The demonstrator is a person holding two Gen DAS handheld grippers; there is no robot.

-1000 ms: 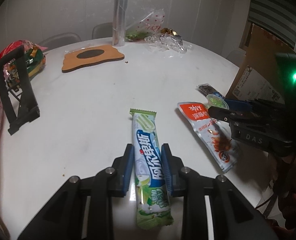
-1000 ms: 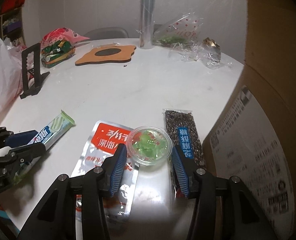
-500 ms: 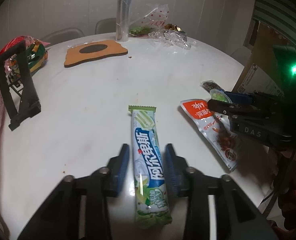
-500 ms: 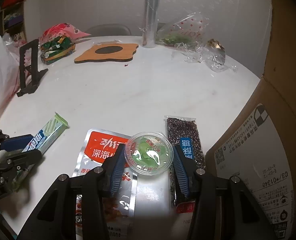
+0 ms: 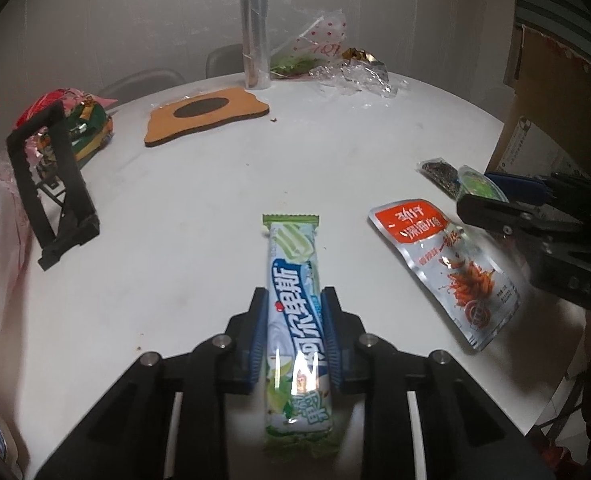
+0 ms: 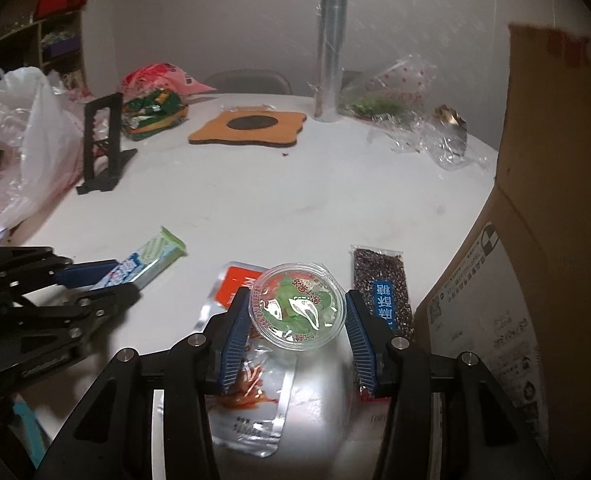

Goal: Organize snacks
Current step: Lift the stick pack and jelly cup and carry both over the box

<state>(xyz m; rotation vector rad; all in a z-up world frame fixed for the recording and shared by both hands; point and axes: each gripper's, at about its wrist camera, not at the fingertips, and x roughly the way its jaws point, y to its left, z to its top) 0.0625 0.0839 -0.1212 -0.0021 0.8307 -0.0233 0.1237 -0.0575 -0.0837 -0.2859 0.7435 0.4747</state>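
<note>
Left tongs (image 5: 293, 332) pinch the green candy bar (image 5: 295, 320) near the white surface (image 5: 199, 208) front edge. Bare room lies beyond. Right tongs (image 6: 297, 334) grip the jelly cup (image 6: 297, 306) beside the cardboard box (image 6: 535, 240).

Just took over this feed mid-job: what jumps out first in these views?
The left tongs are clamped on a long green-and-white candy bar lying on the white table. The right tongs hold a clear jelly cup above a silver pouch with a red label. A tall cardboard box fills the right edge.
</note>
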